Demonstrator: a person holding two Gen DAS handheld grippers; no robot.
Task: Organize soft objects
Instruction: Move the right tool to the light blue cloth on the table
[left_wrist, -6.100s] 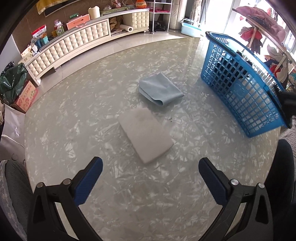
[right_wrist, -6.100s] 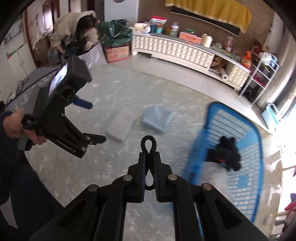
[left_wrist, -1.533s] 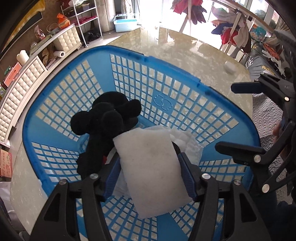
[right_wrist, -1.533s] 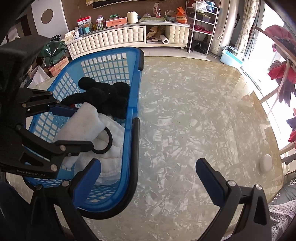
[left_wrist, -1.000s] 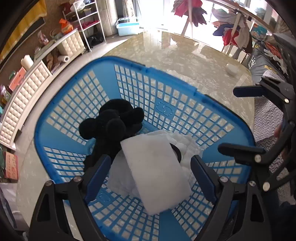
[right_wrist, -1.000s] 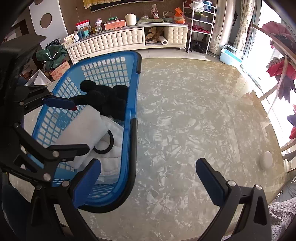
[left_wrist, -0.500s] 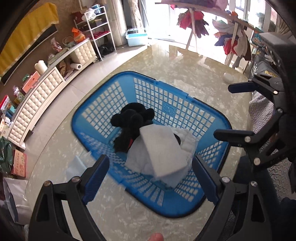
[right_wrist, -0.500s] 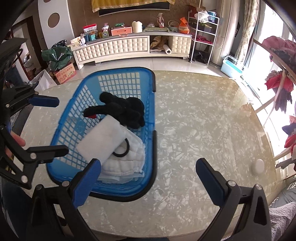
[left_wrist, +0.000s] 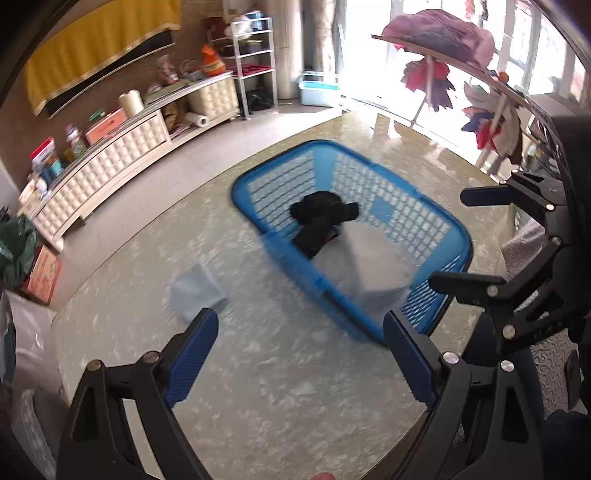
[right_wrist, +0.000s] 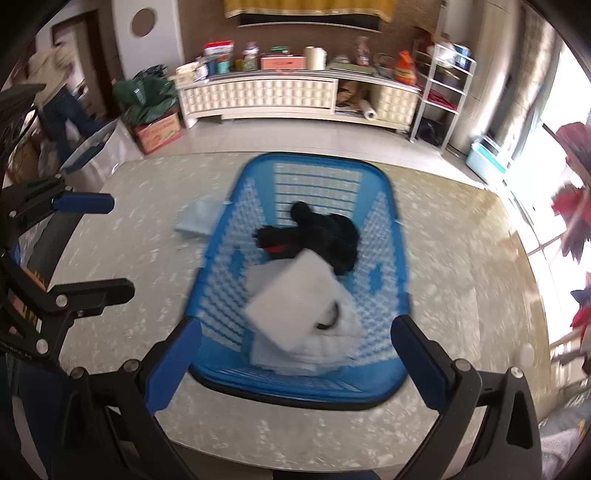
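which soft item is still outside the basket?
The light blue folded cloth on the table, beside the blue basket. The white pad and black plush lie inside it.

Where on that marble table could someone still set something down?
Bare marble table lies right of the blue basket, and on the near strip before it. Left of it lies a folded light-blue cloth. Inside, the black plush toy and white folded cloths fill the floor.

Count on the counter (right_wrist: 461, 258): one blue basket (right_wrist: 388, 192). Inside it, ahead of the right fingers (right_wrist: 177, 362): one black plush toy (right_wrist: 325, 232), one white flat pad (right_wrist: 295, 299), one white folded cloth (right_wrist: 343, 332), one black ring (right_wrist: 332, 317). Outside it, beyond the left fingers (left_wrist: 192, 354): one light-blue folded cloth (left_wrist: 195, 291).
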